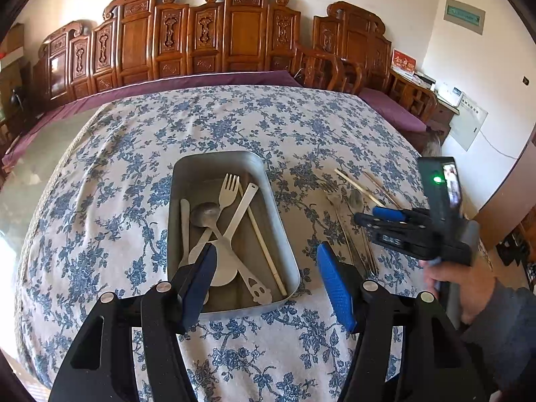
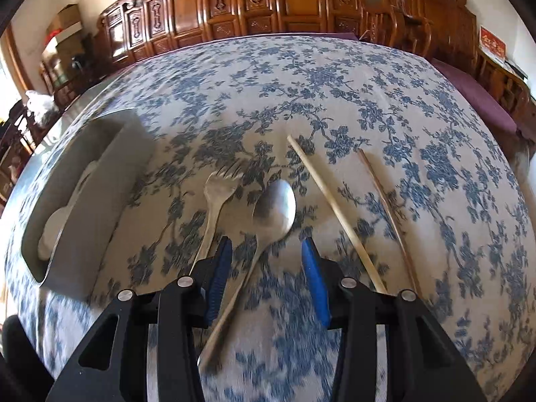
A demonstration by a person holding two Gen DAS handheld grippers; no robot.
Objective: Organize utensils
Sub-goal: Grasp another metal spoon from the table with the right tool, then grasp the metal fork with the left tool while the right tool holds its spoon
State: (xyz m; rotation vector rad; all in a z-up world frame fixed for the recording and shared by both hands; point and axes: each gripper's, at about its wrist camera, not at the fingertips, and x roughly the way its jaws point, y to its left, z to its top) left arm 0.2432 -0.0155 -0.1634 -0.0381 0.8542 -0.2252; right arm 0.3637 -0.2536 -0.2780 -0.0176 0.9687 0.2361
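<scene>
A metal tray (image 1: 177, 181) on the flowered tablecloth holds several utensils: a white fork (image 1: 227, 191), a metal spoon (image 1: 204, 214), a pale chopstick (image 1: 264, 244) and white spoons. My left gripper (image 1: 267, 251) hangs open over the tray's near right corner, holding nothing. To the tray's right a metal fork (image 2: 214, 194), a metal spoon (image 2: 276, 207), a light chopstick (image 2: 331, 207) and a darker chopstick (image 2: 385, 201) lie on the cloth. My right gripper (image 2: 267, 244) is open low over the spoon. The spoon's handle runs between the fingers, untouched by the pads. The left wrist view shows the right gripper (image 1: 372, 224) too.
A person's hand (image 1: 459, 284) and grey sleeve hold the right gripper. The tray (image 2: 100, 181) sits left of the loose utensils. Carved wooden benches (image 1: 234, 30) with purple cushions (image 1: 187, 83) line the wall behind the table. The cloth falls off at the left edge.
</scene>
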